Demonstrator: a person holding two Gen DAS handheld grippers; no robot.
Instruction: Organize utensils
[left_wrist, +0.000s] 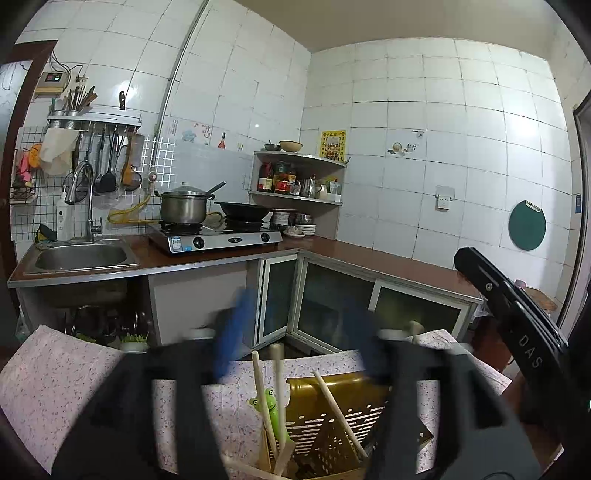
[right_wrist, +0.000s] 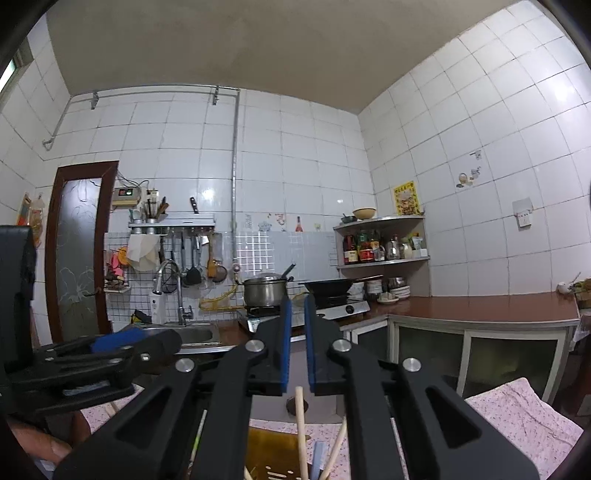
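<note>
Left gripper (left_wrist: 295, 339) first: the jaws stand well apart, blue pads blurred, with nothing pinched between them. Right below sits the amber slotted utensil holder (left_wrist: 332, 424) on a table with a pink speckled tablecloth (left_wrist: 66, 384), near the far edge of the table. Several pale chopsticks (left_wrist: 338, 410) lean in the holder, and on its left side there's a green frog-topped utensil (left_wrist: 271, 410) standing in with them. So my read is the left one let go of a piece over the holder and this is the tail end of a drop-off.

Right gripper (right_wrist: 298, 343) has its pads nearly together with just a thin slit showing, and I can't see anything clamped in there. It hangs above the same holder (right_wrist: 273, 454), with a chopstick tip (right_wrist: 300, 402) poking up just under the pads, apart from them as far as I can tell. The left gripper's body shows at the left of that view (right_wrist: 110, 354).

Next move, I'd guess: lift the left one straight up so it doesn't snag the leaning sticks, then go for whatever's still loose. I can't spot any stray utensils on the cloth from these angles, so it may be nearly done.
</note>
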